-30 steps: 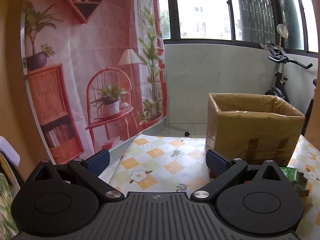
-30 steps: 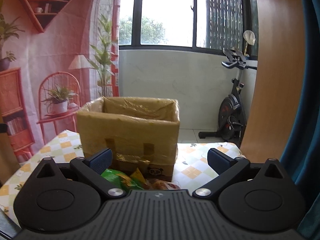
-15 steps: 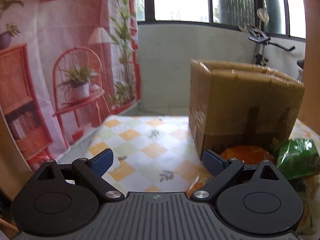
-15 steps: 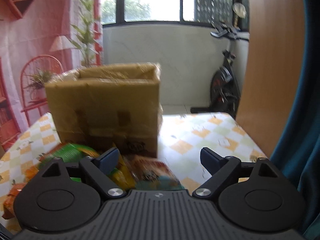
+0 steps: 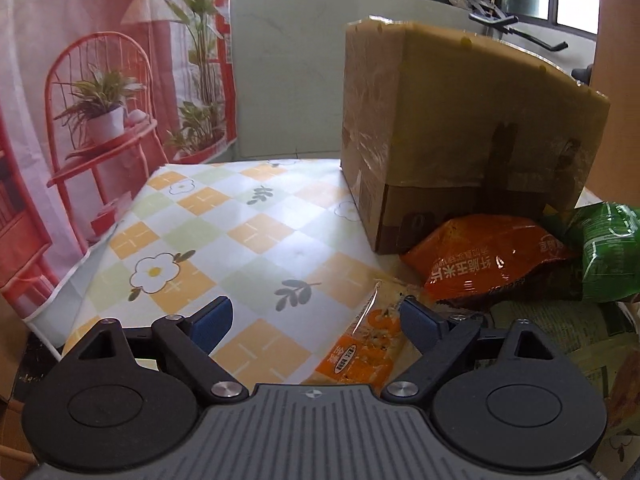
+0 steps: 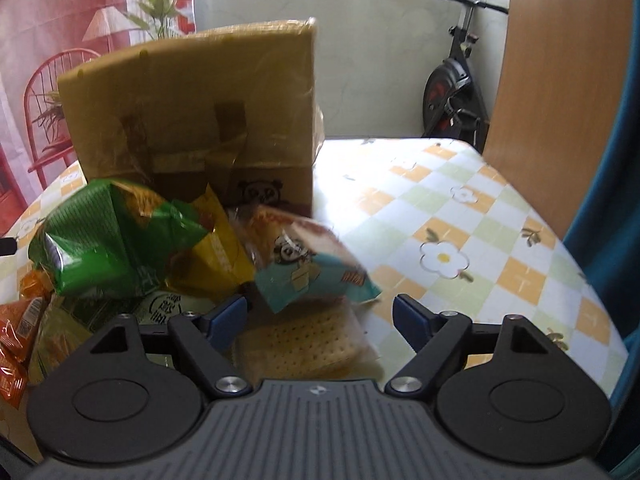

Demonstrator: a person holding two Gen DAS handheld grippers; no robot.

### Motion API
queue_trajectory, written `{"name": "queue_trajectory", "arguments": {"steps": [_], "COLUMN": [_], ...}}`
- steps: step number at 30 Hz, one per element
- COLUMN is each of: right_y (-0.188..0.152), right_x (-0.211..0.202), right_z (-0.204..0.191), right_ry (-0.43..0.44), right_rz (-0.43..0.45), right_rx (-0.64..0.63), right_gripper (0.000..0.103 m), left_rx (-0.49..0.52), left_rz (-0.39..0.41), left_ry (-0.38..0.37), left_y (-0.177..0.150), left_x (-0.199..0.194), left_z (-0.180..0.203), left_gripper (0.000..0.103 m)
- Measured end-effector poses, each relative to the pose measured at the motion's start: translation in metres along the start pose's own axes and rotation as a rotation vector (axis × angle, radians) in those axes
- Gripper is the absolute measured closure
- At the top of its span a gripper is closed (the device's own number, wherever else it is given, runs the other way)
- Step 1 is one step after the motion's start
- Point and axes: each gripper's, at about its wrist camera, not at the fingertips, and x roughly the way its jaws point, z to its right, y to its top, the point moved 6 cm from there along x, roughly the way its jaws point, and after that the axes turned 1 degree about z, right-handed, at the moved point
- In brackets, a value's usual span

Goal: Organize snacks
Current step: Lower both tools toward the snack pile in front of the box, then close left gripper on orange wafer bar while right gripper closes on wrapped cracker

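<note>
A pile of snack packets lies on the checkered tablecloth in front of a taped cardboard box [image 5: 472, 128] [image 6: 196, 112]. My left gripper [image 5: 314, 320] hangs low over the cloth, its jaws closing but still wide. A small orange packet [image 5: 360, 352] lies between its fingers, untouched. Beyond it lie an orange bag [image 5: 488, 260] and a green bag [image 5: 608, 248]. My right gripper [image 6: 320, 320] is also closing and still apart. A clear pack of crackers [image 6: 296, 348] lies between its fingers, with a teal panda packet [image 6: 312, 272] just ahead and a green bag [image 6: 108, 240] at left.
The table's left edge [image 5: 80, 264] drops off beside a printed red backdrop [image 5: 92, 92]. On the right stand a wooden panel [image 6: 560, 92] and a blue curtain [image 6: 624, 200]. An exercise bike [image 6: 452, 80] stands behind the table. Bare cloth [image 6: 460, 240] lies right of the pile.
Both grippers have come down and tipped toward the table, close to the snack pile. The box now looms higher and its open top is out of sight. Both pairs of jaws have narrowed somewhat.
</note>
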Motion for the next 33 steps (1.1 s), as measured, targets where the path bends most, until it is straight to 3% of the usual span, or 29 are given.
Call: {"name": "queue_trajectory", "arguments": {"steps": [5,11,14,20,30,33], "right_y": [-0.010,-0.021,-0.027,-0.031,-0.015,-0.012], "right_x": [0.014,0.026,0.031,0.038,0.062,0.070], "right_z": [-0.005,-0.005,-0.004,-0.008,-0.006,-0.009], "right_ry": [0.015,0.035,0.051,0.093,-0.027,-0.047], "right_rz": [-0.047,-0.108,-0.146,-0.195,-0.177,-0.162], "right_rx": [0.008,0.025,0.058,0.109,0.096,0.084], "right_gripper": [0.022,0.028,0.036,0.036,0.034,0.029], "left_rx": [-0.042,-0.043,-0.054,-0.058,-0.061,-0.061], "left_rz": [-0.049,-0.083,-0.087,-0.098,-0.103,-0.105], "left_ry": [-0.077,-0.095,-0.105,-0.117,-0.122,-0.125], "left_y": [-0.003,-0.010,-0.011,-0.012,-0.014,-0.015], "left_x": [0.017,0.032,0.035,0.038,0.041,0.042], "left_z": [0.002,0.005,0.005,0.007,0.008,0.009], "left_gripper": [0.018,0.022,0.023,0.025,0.026,0.026]}}
